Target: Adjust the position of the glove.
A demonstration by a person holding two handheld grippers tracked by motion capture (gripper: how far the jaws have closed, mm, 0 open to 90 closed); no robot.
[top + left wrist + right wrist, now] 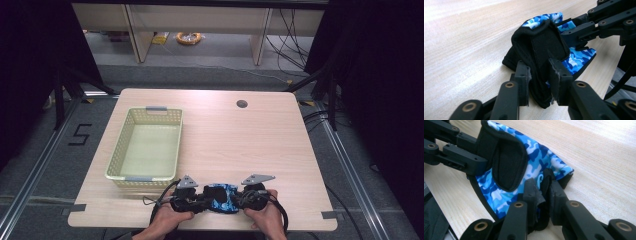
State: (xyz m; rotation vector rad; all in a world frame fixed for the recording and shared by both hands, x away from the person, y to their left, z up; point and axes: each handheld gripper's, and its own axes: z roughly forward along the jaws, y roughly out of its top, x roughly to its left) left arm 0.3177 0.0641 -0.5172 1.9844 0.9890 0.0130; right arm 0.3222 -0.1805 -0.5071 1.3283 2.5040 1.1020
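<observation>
The counter point(240, 145) occupies the centre of the high view, a pale wood surface with a round hole point(242, 104) near its upper edge. A pale green basket point(131, 176) sits at centre left of that frame, long side running up the picture, grey handles at both short ends. At lower centre, close to the counter's near edge, lies a glove point(222, 197) in blue camouflage print with black trim; it rests on the counter, right of the basket's lower corner and apart from it. The left tongs point(199, 198) meet the glove from the left, the right tongs point(239, 199) from the right, each carried by a hand entering from the bottom edge. In the left gripper view the left tongs point(539, 76) pinch a raised black fold of the glove point(541, 42) at lower centre, both pads pressing on the fabric. In the right gripper view the right tongs point(543, 195) pinch the glove's point(536, 162) black-edged hem at lower centre, cloth bunched between the pads. Each gripper view shows the opposite tongs gripping the far side of the glove.
</observation>
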